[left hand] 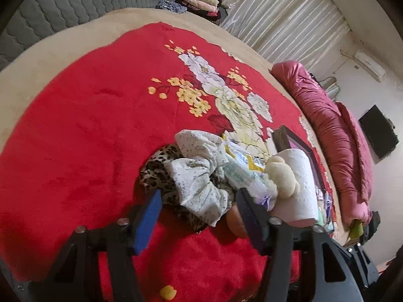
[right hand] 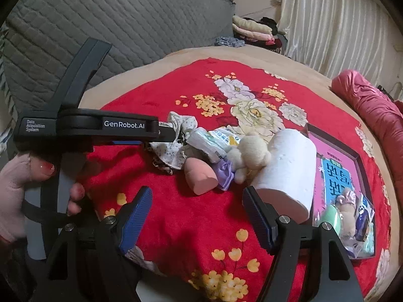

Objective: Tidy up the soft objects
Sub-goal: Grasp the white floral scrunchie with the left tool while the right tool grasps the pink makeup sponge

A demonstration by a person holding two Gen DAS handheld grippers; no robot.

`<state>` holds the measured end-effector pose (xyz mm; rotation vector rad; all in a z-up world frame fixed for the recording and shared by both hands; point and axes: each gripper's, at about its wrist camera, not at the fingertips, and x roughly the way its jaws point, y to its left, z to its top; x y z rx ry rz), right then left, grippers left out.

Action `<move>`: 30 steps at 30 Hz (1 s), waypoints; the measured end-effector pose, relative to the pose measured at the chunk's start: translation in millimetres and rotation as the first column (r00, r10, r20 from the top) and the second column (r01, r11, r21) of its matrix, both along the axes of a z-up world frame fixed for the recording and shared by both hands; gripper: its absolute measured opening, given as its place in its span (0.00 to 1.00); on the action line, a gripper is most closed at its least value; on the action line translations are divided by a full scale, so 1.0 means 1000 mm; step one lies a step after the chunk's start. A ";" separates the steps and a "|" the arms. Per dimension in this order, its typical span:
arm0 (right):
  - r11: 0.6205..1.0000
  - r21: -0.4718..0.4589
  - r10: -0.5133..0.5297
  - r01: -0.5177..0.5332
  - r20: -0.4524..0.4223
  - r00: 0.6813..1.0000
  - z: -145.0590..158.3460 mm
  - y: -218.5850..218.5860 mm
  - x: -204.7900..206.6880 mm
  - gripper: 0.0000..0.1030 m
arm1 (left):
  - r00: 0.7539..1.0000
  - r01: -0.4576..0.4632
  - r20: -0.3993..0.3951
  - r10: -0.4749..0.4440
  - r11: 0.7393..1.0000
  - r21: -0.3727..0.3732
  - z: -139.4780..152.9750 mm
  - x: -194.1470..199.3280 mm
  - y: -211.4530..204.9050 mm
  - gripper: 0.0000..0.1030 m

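Two scrunchies, one paper roll, one plush

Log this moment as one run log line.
left gripper: open, around white floral fabric scrunchie | right gripper: open, empty | white toilet paper roll: beside pink tray

A small heap of soft things lies on a red flowered blanket on a bed. At the heap's left a white floral scrunchie rests on a leopard-print cloth. Next to it lies a crinkled tissue pack. A pink sponge, egg-shaped with a flat cut end, lies on its side, touching a lilac cloth. A cream plush toy leans against a white paper roll, which lies tilted. Right of the roll, a dark-rimmed tray with a pink lining holds a green sponge, a small scrunchie and another pack.
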<state>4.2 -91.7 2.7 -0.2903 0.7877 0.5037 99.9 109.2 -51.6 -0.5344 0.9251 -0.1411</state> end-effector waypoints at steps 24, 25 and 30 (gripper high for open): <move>0.986 -0.143 0.088 -0.086 0.014 0.996 -0.058 0.046 0.062 0.49 | 0.999 0.027 0.024 -0.026 0.998 -0.053 -0.017 0.019 0.004 0.14; 0.981 -0.173 0.086 -0.083 0.010 0.996 -0.063 0.048 0.064 0.45 | 0.999 0.028 0.023 -0.027 0.998 -0.053 -0.017 0.019 0.004 0.14; 0.990 -0.129 0.065 -0.066 -0.010 0.998 -0.068 0.040 0.067 0.38 | 0.999 0.039 0.037 -0.037 0.998 -0.043 -0.017 0.018 0.002 0.09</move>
